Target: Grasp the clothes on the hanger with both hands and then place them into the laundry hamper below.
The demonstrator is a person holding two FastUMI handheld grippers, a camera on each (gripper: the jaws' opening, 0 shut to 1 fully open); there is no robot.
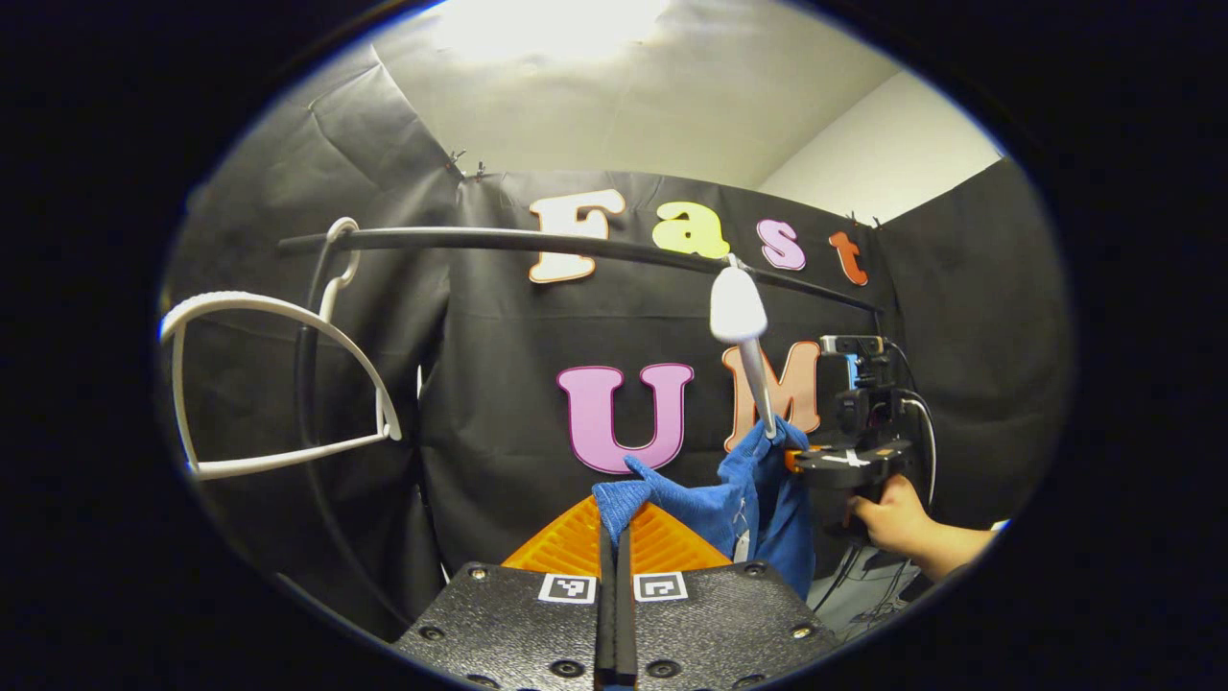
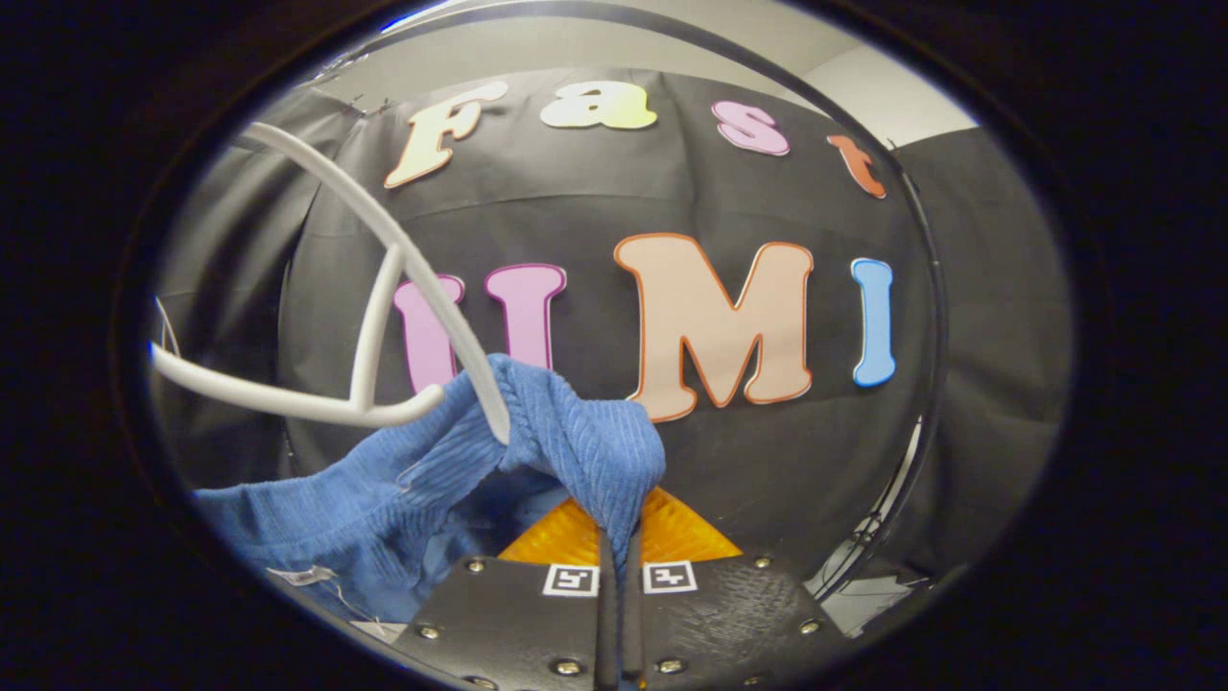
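Pinching the blue garment (image 1: 710, 509) between pressed-together jaws, both the left gripper (image 1: 615, 537) and right gripper (image 2: 619, 566) hide the fabric's gripped edges.

Counted around the black rail (image 1: 576, 242): two white hangers, one empty hanger (image 1: 278, 384) hooked at its left end, one tilted hanger (image 1: 743, 336) below its right part. One blue garment (image 1: 710, 504) under the tilted one. Two grippers, left gripper (image 1: 615, 537) and right gripper (image 1: 844, 459). One hand (image 1: 897, 518).
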